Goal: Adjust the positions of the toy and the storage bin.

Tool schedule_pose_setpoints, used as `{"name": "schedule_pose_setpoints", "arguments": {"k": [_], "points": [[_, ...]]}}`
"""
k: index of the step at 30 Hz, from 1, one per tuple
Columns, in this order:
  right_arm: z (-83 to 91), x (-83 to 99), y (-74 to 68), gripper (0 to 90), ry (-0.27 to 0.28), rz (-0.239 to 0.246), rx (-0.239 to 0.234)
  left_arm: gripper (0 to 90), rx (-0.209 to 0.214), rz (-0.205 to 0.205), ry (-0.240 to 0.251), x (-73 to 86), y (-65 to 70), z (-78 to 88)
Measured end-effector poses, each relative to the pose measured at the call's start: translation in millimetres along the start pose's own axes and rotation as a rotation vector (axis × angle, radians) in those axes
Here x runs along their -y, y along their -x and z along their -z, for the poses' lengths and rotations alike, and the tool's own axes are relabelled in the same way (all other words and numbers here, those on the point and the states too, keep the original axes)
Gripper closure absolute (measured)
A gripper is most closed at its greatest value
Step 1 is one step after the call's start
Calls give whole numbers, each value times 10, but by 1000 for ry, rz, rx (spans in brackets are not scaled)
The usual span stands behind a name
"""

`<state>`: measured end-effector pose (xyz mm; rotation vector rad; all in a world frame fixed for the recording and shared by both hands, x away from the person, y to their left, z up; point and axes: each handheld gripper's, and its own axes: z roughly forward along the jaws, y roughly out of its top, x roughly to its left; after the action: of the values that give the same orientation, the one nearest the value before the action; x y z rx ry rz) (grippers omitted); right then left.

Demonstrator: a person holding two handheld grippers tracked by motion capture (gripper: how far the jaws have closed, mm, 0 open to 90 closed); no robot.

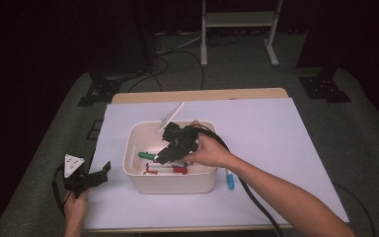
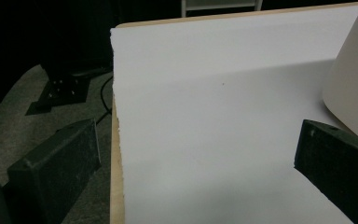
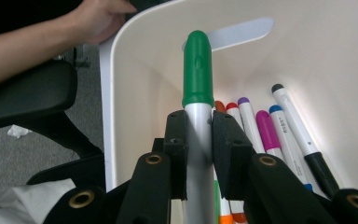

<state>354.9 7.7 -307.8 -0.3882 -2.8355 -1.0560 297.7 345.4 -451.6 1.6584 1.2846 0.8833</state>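
Green-capped white marker (image 3: 197, 88), clamped by its white barrel between the two black jaws of the right gripper (image 3: 198, 135); the jaws are closed tight against the barrel, and the green cap projects beyond their tips. The marker is held inside the white rounded plastic bin (image 1: 133, 143), above the other markers (image 3: 279, 126) lying on the bin floor, whose caps are orange, red, purple, magenta, blue and black. In the high view the right gripper (image 1: 170, 148) reaches down into the bin from the right hand (image 1: 209, 152), with the green cap (image 1: 146, 155) pointing toward the bin's left wall and a red-capped marker (image 1: 170, 170) lying near its front wall. A blue marker (image 1: 230, 180) lies on the white sheet (image 1: 286, 133) just beside the bin's right front corner. The left gripper (image 1: 96, 177), held by the left hand (image 1: 75, 205), rests at the sheet's left edge, well apart from the bin; its jaws are spread wide, holding nothing. A white stick-like object (image 1: 172, 117) lies behind the bin.
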Motion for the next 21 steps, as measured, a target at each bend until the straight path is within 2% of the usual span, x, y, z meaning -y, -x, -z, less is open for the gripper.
{"name": "schedule_pose_setpoints", "arguments": {"k": [9,12,21], "points": [[-218,12,60,759,-59,3,-19,0,1,-2,0,0,0,1],[-262,18,51,759,-75,14,-3,0,2,-1,-1,0,-2,3],[-375,33,26,759,-112,30,-5,0,1,-1,0,0,-1,3]]}}
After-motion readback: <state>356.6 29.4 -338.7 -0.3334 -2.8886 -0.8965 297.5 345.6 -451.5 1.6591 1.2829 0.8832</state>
